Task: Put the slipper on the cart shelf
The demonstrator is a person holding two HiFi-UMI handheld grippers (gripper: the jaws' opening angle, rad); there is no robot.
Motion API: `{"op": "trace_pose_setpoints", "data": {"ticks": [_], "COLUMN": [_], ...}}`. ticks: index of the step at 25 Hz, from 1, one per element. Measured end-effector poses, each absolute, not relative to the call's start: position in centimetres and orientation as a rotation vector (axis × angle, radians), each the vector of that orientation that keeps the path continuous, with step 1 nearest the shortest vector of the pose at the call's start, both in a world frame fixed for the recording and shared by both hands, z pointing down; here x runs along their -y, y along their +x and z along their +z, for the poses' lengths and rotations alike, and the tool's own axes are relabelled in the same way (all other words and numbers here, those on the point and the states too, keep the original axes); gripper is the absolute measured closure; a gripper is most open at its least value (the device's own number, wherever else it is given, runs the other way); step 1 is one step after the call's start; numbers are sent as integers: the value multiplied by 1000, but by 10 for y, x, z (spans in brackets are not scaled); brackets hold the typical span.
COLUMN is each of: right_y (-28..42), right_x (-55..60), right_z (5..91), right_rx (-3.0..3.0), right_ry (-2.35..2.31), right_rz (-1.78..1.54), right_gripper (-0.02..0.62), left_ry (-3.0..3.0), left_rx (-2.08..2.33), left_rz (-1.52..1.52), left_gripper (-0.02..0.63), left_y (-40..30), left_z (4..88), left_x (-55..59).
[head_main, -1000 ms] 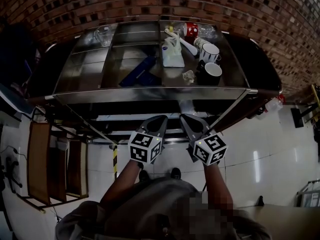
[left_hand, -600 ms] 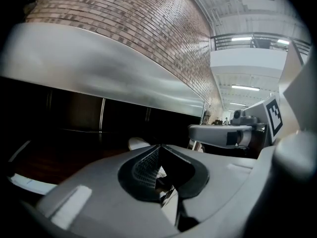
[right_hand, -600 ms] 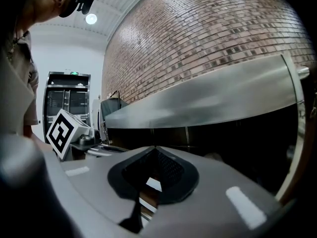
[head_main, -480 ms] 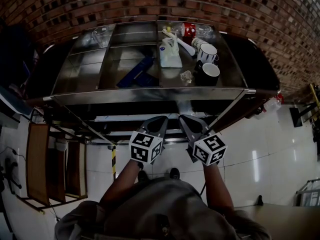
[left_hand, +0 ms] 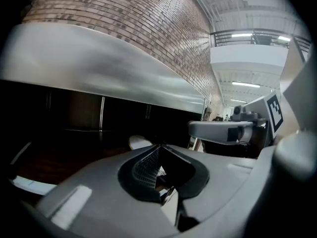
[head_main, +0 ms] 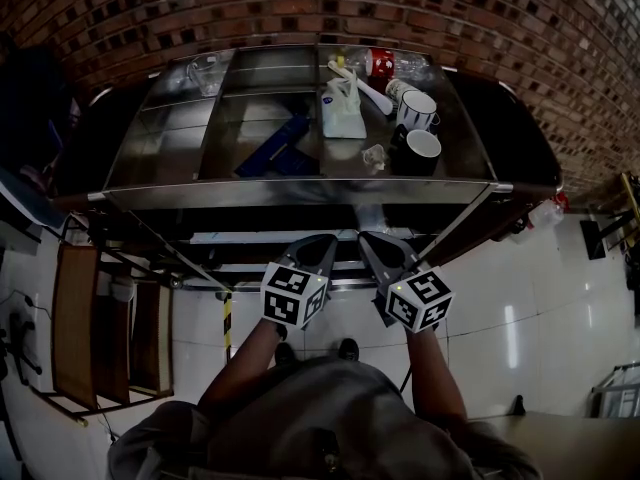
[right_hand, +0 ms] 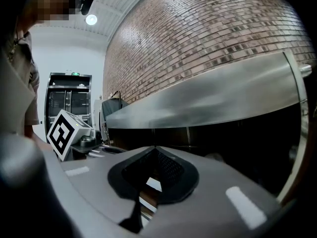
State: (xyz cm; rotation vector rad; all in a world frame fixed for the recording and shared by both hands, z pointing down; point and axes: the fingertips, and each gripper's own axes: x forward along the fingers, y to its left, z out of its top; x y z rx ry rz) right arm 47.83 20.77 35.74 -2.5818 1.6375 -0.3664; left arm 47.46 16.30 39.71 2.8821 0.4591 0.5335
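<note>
A blue slipper-shaped thing (head_main: 280,146) lies on the steel cart's top shelf (head_main: 160,153), left of the middle. Both grippers hang side by side below the cart's front edge, in front of its dark lower shelf. My left gripper (head_main: 322,239) is shut, its jaws meeting with nothing between them (left_hand: 158,146). My right gripper (head_main: 368,236) is also shut and empty (right_hand: 154,148). In the left gripper view a pale rounded thing (left_hand: 140,142) shows in the dark under the cart top; I cannot tell what it is.
On the cart's right part stand a white bottle (head_main: 343,106), two mugs (head_main: 420,108), a red can (head_main: 381,62) and a small crumpled thing (head_main: 375,154). A glass jug (head_main: 207,71) is at the back left. A brick wall (head_main: 300,3) is behind, a wooden rack (head_main: 100,328) at left.
</note>
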Motion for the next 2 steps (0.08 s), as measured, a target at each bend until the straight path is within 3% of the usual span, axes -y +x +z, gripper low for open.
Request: {"op": "trace_pose_setpoints", "data": {"ticks": [2], "right_y": [479], "right_x": [-208], "right_z": [357], "right_rx": [-1639], "right_ry": [-2581], "right_rz": [-369], "right_gripper": [597], "left_ry": [2883], "left_rx": [-457], "left_rz": [537], "left_gripper": [598], "left_y": [475], "left_z": [397], "left_x": [-163]}}
